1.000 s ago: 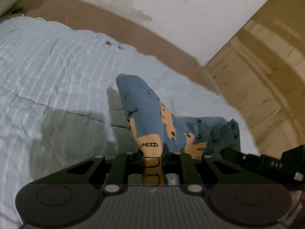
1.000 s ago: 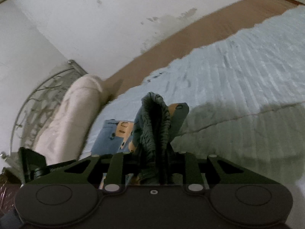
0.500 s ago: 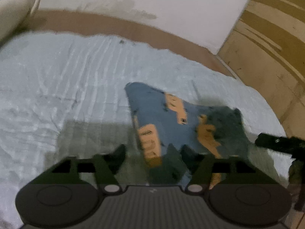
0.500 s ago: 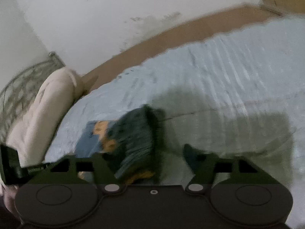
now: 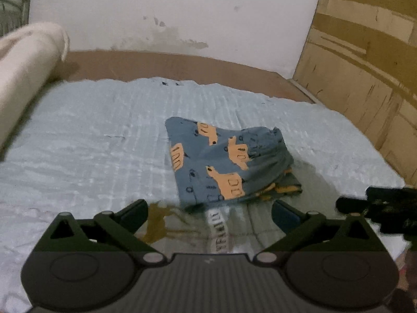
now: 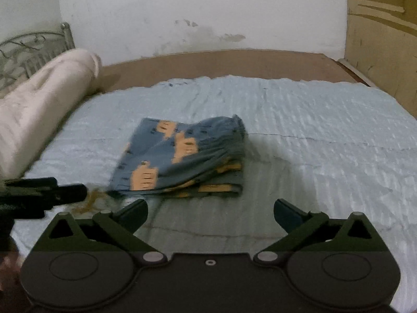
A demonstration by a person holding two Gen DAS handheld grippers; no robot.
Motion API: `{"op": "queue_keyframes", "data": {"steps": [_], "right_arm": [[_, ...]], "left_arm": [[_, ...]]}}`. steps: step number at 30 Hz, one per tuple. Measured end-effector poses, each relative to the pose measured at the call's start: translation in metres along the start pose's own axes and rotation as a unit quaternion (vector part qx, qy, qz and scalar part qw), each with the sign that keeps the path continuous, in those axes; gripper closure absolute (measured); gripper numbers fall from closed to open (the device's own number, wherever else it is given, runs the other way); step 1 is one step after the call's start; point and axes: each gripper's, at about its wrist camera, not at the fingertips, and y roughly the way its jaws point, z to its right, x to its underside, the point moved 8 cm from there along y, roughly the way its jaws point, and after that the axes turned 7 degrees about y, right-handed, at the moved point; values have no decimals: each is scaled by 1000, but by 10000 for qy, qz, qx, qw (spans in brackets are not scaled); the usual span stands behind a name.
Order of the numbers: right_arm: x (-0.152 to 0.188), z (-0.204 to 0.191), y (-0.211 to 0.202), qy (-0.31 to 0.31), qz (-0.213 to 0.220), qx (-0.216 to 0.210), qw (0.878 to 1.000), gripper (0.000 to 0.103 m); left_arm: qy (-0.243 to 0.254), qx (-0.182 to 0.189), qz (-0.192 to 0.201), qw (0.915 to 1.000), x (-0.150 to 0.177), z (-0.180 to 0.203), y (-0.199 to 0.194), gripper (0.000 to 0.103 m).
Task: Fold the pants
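The blue pants (image 5: pixel 224 161) with orange vehicle prints lie folded in a compact stack on the light blue bed cover; they also show in the right wrist view (image 6: pixel 182 156). My left gripper (image 5: pixel 209 214) is open and empty, just short of the stack's near edge. My right gripper (image 6: pixel 209 214) is open and empty, a little back from the stack. The right gripper shows at the right edge of the left wrist view (image 5: pixel 378 208), and the left gripper at the left edge of the right wrist view (image 6: pixel 39 195).
A rolled cream blanket (image 6: pixel 39 104) lies along the bed's left side by a metal headboard (image 6: pixel 31 49). A brown mattress edge (image 5: pixel 182 65) and white wall are behind. Wooden panelling (image 5: pixel 365 65) stands at the right. A yellowish stain (image 5: pixel 156 224) marks the cover.
Both grippers let go of the pants, opened wide and pulled back. The pants dropped from being held up to lying folded flat on the bed.
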Motion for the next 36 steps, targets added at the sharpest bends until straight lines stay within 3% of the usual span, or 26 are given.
{"op": "queue_keyframes", "data": {"steps": [3, 10, 27, 36], "right_arm": [[0, -3, -22, 234, 217, -279, 9991, 1], [2, -4, -44, 56, 364, -137, 9992, 1], [5, 0, -49, 99, 379, -129, 9992, 1], [2, -1, -49, 63, 410, -132, 9991, 1]], "left_arm": [[-31, 1, 26, 10000, 6, 4, -12, 1], [-53, -61, 57, 10000, 8, 10, -23, 1], [-12, 20, 97, 9999, 5, 17, -25, 1], [-294, 186, 17, 9994, 8, 11, -23, 1]]}}
